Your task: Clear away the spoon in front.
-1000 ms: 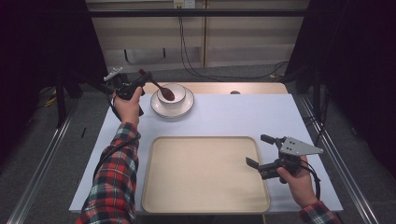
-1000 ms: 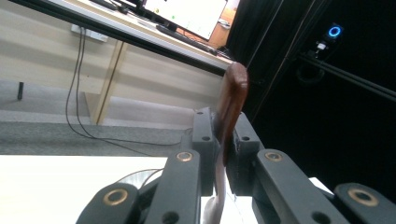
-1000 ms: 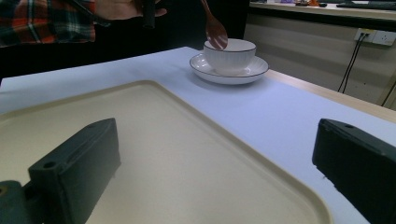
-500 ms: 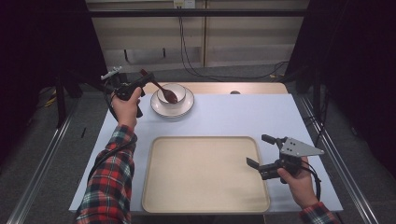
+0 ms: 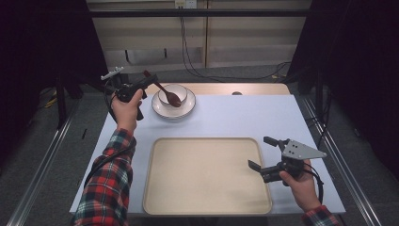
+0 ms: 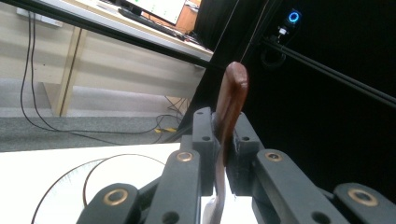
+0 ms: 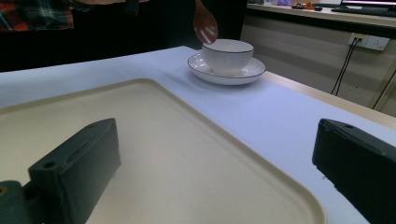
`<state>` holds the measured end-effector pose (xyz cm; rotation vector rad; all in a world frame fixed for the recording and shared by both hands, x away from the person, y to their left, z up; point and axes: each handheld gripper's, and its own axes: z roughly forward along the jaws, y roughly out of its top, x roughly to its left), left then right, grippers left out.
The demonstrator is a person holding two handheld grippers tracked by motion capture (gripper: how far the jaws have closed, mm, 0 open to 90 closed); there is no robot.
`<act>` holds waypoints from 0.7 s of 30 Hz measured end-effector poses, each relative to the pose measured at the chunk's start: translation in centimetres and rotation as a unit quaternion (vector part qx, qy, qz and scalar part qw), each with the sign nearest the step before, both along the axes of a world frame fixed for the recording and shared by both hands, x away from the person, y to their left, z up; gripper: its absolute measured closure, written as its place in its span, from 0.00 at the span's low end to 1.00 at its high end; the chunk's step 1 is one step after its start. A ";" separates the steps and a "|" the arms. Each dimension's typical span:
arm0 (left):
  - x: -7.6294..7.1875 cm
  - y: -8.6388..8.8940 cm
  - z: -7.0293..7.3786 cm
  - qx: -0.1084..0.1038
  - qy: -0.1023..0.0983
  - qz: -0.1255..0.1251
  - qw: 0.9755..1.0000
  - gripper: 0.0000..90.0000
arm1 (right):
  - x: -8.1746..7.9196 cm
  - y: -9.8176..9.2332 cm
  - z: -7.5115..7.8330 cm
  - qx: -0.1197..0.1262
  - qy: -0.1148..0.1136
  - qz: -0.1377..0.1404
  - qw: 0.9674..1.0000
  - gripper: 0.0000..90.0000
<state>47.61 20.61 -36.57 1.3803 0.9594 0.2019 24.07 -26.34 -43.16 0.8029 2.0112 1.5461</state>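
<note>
Lifting a wooden spoon out of the bowl by its handle

Gripping the brown spoon (image 5: pixel 164 92) near the top of its handle, the left tongs (image 5: pixel 142 85) are pinching it firmly, the pads pressing on either side of the shaft in the left gripper view (image 6: pixel 229 116); the spoon's rounded end is hanging just above the white bowl (image 5: pixel 172 94), which is sitting on a saucer (image 5: pixel 160 109) at the far left of the table (image 5: pixel 244 117). The spoon is looking light and stiff, most likely wood or a lacquered material, so it is needing little squeeze; its smooth, glossy finish is suggesting it could swivel between the pads, since the hold is sitting far from the heavier end; a grip closer to the middle of the handle would probably be steadier. The bowl and saucer are appearing ceramic, fragile and loosely stacked, so a knock from the spoon might be shifting them. The right tongs (image 5: pixel 263 153) are standing spread and holding nothing, hovering over the right edge of the beige tray (image 5: pixel 202 207), well apart from the bowl; the tray is lying bare in front of the person.
</note>
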 end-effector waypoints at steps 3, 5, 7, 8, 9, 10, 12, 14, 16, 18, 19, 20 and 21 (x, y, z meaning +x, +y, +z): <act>-0.4 -0.1 0.1 -0.007 0.004 -0.004 1.000 0.93 | 0.0 0.0 0.0 0.002 -0.001 -0.002 1.000 0.00; -0.7 0.1 0.1 0.003 0.003 -0.010 1.000 0.93 | 0.0 -0.1 0.1 0.003 0.000 0.000 1.000 0.00; -1.1 0.1 0.2 -0.001 0.004 -0.008 1.000 0.93 | -0.1 -0.1 0.1 0.003 0.000 -0.004 1.000 0.00; -1.3 0.1 0.2 -0.004 0.004 -0.007 1.000 0.93 | -0.1 -0.1 0.1 0.003 -0.003 -0.005 1.000 0.01; -1.4 0.2 0.2 0.000 0.004 -0.014 1.000 0.93 | -0.1 -0.1 0.1 0.003 -0.003 -0.005 1.000 0.01; -1.6 0.2 0.3 0.005 0.001 -0.013 1.000 0.93 | -0.3 -0.1 0.2 0.002 -0.001 -0.005 1.000 0.01; -1.9 0.0 0.4 -0.003 0.004 -0.012 1.000 0.93 | -0.3 0.0 0.2 0.003 -0.003 -0.005 1.000 0.01; -2.2 0.2 0.5 0.009 0.001 -0.019 1.000 0.93 | -0.4 0.0 0.2 0.002 -0.002 -0.004 1.000 0.01; -2.6 0.3 0.7 0.010 0.000 -0.024 1.000 0.93 | -0.4 0.0 0.2 -0.001 -0.002 -0.007 1.000 0.01; -2.9 0.4 0.7 0.008 -0.002 -0.021 1.000 0.93 | -0.4 0.1 0.1 -0.003 -0.004 -0.005 1.000 0.01; -2.9 0.4 0.7 0.008 -0.002 -0.021 1.000 0.93 | -0.4 0.1 0.1 -0.003 -0.001 -0.005 1.000 0.01; -3.1 0.6 0.8 0.001 0.000 -0.022 1.000 0.93 | -0.4 0.1 0.1 -0.003 -0.003 -0.008 1.000 0.01; -3.3 0.7 0.8 0.000 0.001 -0.021 1.000 0.93 | -0.4 0.1 0.1 -0.001 -0.003 -0.010 1.000 0.01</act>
